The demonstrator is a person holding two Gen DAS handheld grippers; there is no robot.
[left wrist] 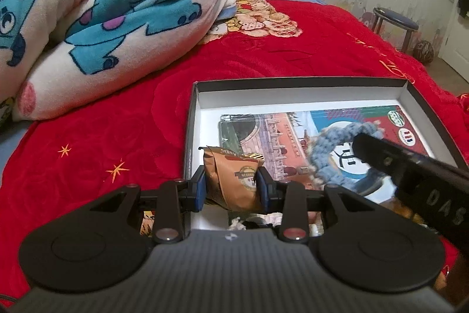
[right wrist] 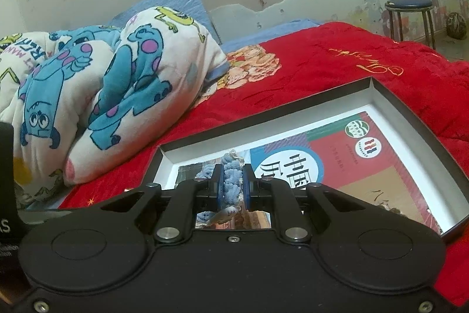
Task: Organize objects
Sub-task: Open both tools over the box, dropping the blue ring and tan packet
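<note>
My left gripper [left wrist: 233, 185] is shut on a brown snack packet [left wrist: 234, 181] and holds it over the near left corner of an open black box [left wrist: 299, 82] with white walls. My right gripper [right wrist: 231, 184] is shut on a blue crocheted band [right wrist: 231, 181], held above the box [right wrist: 392, 104]; the band also shows in the left wrist view [left wrist: 325, 150], next to the right gripper's black body [left wrist: 410, 169]. A colourful printed book [left wrist: 281, 137] lies flat in the box, and it also shows in the right wrist view [right wrist: 337, 163].
The box rests on a red bedspread [left wrist: 117, 119]. A bundled white and blue cartoon quilt [left wrist: 88, 19] lies to the left. A stool [left wrist: 395, 22] and a ball [left wrist: 423, 52] stand on the floor beyond the bed.
</note>
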